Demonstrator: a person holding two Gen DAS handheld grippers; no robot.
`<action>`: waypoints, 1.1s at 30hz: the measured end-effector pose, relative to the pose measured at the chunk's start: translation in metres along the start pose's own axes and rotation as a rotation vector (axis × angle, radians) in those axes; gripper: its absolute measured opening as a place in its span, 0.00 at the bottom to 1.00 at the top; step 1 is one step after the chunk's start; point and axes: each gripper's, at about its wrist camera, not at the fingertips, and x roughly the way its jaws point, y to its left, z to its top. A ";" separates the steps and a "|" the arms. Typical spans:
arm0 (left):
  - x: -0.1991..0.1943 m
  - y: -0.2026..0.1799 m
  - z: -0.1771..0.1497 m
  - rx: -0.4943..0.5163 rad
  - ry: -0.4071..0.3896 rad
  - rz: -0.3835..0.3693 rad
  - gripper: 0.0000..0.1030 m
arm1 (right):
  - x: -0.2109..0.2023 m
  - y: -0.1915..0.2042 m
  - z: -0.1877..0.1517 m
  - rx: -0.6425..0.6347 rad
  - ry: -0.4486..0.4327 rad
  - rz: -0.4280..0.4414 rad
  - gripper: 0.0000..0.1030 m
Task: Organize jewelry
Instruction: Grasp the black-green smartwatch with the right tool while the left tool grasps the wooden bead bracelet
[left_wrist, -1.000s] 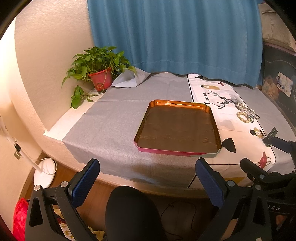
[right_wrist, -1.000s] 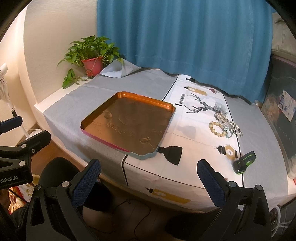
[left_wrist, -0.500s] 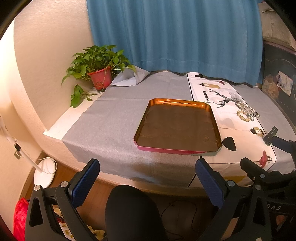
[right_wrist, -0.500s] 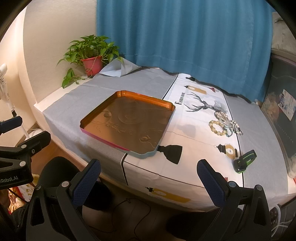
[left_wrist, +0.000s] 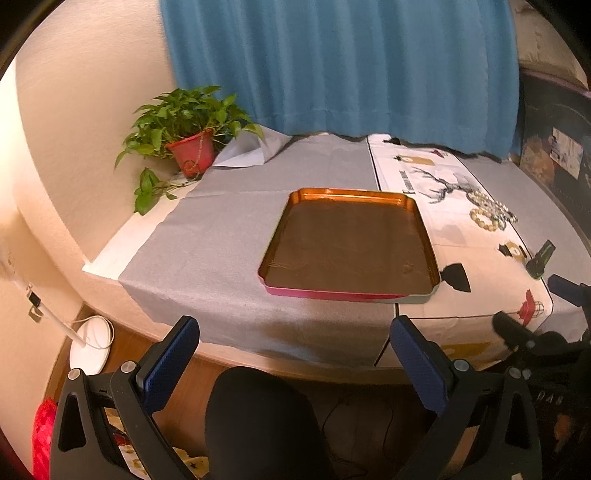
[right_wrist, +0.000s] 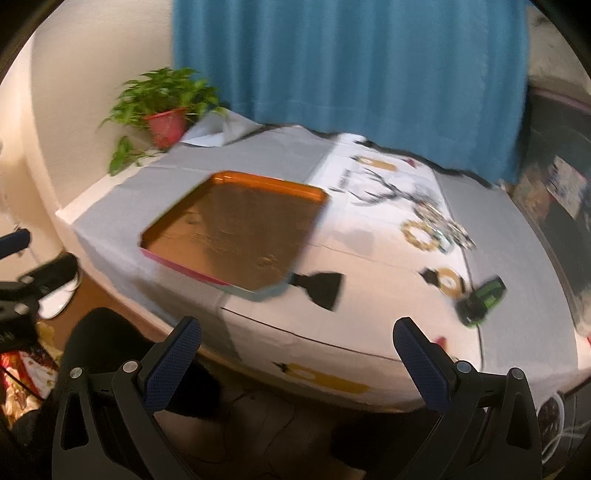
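Both our left gripper (left_wrist: 293, 350) and right gripper (right_wrist: 297, 350) hang spread and empty; the bead bracelets (right_wrist: 432, 230) — light, limp, slippery — lie far beyond the right fingertips, best pinched across one strand.

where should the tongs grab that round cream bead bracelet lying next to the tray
Grip one side of the cream bead bracelet, across its strand, coming straight down: it lies flat on the white printed cloth, so only the ring's top shows. Take the near arc, away from the tangled jewelry behind.
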 end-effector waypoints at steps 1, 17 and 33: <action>0.003 -0.004 0.001 0.009 0.009 -0.004 1.00 | 0.006 -0.010 -0.002 0.018 0.008 -0.015 1.00; 0.058 -0.120 0.061 0.192 0.166 -0.143 1.00 | 0.085 -0.189 -0.029 0.289 0.099 -0.211 1.00; 0.205 -0.285 0.165 0.343 0.234 -0.269 1.00 | 0.133 -0.256 -0.023 0.461 0.124 -0.348 1.00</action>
